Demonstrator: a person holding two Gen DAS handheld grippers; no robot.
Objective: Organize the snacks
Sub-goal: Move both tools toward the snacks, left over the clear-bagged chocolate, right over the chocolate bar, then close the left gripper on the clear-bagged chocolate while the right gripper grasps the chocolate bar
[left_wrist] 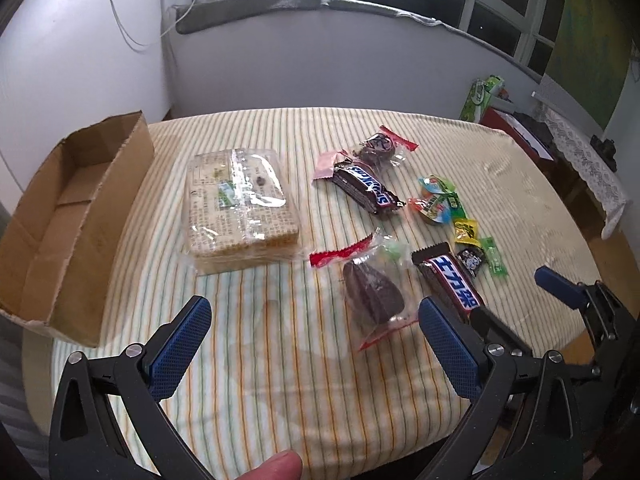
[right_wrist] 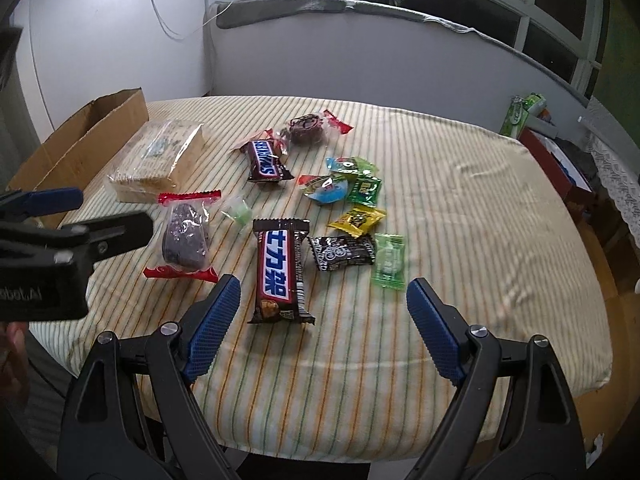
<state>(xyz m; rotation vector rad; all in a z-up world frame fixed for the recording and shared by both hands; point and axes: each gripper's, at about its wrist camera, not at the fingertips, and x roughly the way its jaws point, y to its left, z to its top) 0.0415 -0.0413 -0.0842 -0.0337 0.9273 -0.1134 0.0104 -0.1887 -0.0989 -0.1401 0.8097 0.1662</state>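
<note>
Snacks lie on a striped tablecloth (left_wrist: 280,360). A clear-wrapped block of crackers (left_wrist: 240,208) (right_wrist: 158,160) sits beside an open cardboard box (left_wrist: 68,220) (right_wrist: 76,144) at the left. Two Snickers bars (left_wrist: 366,190) (right_wrist: 282,270), two dark cakes in clear red-edged wrappers (left_wrist: 372,292) (right_wrist: 186,236) and several small candies (left_wrist: 440,200) (right_wrist: 352,216) lie in the middle. My left gripper (left_wrist: 316,340) is open and empty, just short of the near cake. My right gripper (right_wrist: 324,320) is open and empty, its jaws either side of the near Snickers bar's lower end.
A second cake (right_wrist: 306,128) lies at the far middle. A side table with a red box (right_wrist: 560,160) and green packets (left_wrist: 478,98) stands at the right. A wall and window sill (left_wrist: 320,4) are behind the table.
</note>
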